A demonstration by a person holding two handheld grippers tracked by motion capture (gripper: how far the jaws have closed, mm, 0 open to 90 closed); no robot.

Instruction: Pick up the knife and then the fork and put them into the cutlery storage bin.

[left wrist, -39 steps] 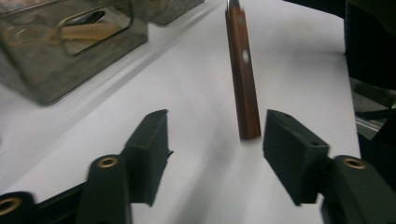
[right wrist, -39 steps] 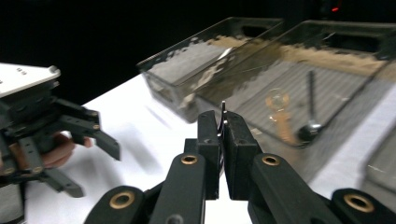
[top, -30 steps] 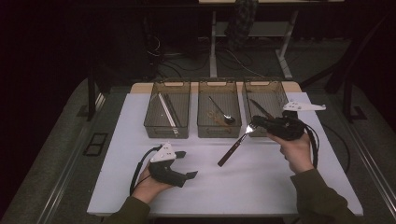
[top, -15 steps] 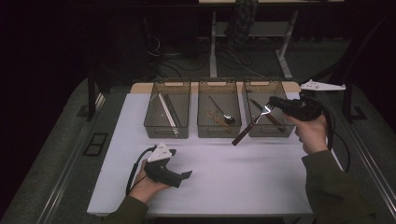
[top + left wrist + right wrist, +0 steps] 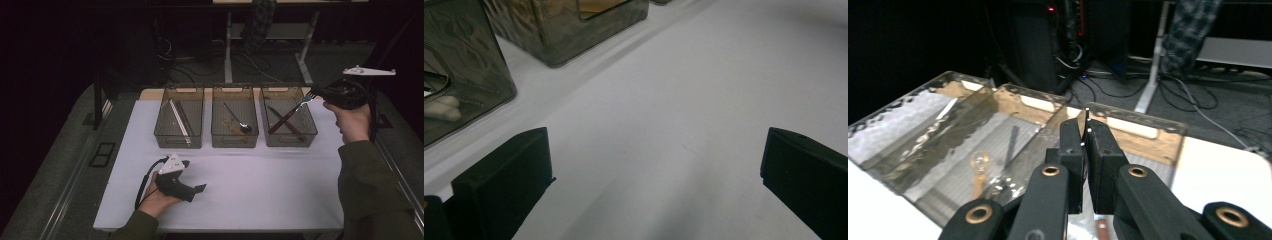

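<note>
Currently: right gripper (image 5: pixel 320 95) jaws clamped on fork (image 5: pixel 296 109), above right bin (image 5: pixel 287 137); left gripper (image 5: pixel 192 188) jaws wide, just opened, empty.

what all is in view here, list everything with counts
table: 1, white, centre
bins: 3, smoky clear, row at the table's far edge
fork: 1, dark handle, slanting over the right bin, held by the right gripper
spoon: 1, silver, middle bin
long utensils: several, left bin, too dim to name
desk legs and cables: dark floor beyond
left gripper: 1, black, open, low on the table
right gripper: 1, black, shut on fork
</note>
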